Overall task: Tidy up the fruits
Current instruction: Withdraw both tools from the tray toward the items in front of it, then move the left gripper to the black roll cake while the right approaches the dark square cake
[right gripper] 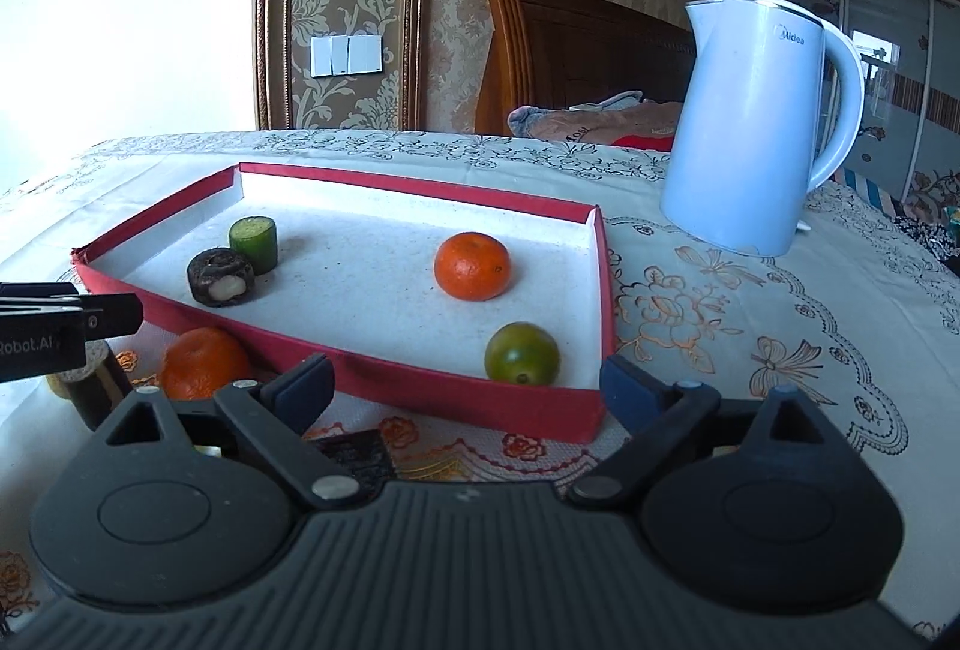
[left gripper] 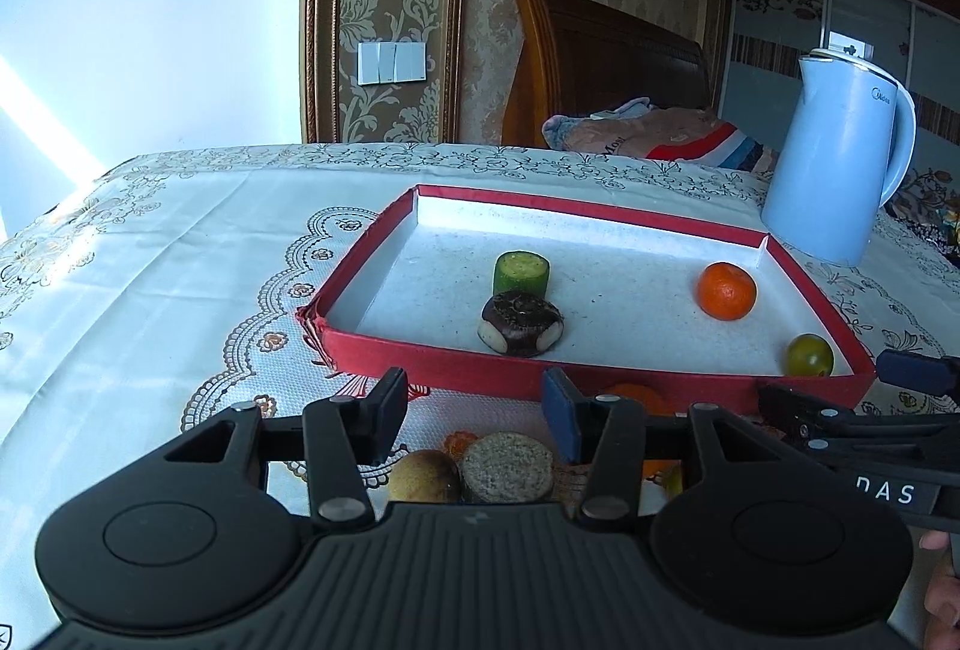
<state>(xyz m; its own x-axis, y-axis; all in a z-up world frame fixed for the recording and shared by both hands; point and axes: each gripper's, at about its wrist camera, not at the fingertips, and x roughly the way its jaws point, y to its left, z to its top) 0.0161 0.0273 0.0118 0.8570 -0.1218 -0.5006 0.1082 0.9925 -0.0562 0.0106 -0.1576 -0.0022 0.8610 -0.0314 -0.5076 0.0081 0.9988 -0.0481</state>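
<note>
four pieces in the red tray [right gripper: 384, 380], more outside it
one orange [right gripper: 472, 266], one green fruit [right gripper: 522, 354], one cucumber piece [right gripper: 253, 244], one dark piece [right gripper: 220, 276]; second orange [right gripper: 204, 362] before the tray. left gripper [left gripper: 474, 413] partly open, right gripper [right gripper: 465, 389] wide, both empty.

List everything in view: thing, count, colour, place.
tray: 1, red rim, white floor, on the table
tangerines: 2, orange, one in the tray, one outside its near wall
green fruit: 1, tray's near right corner
cucumber piece: 1, green, tray's left
dark peeled piece: 1, beside the cucumber
round pieces: 2, brownish, outside the tray
kettle: 1, pale blue, right of the tray
tablecloth: 1, white
left gripper: empty
right gripper: open, empty
</note>
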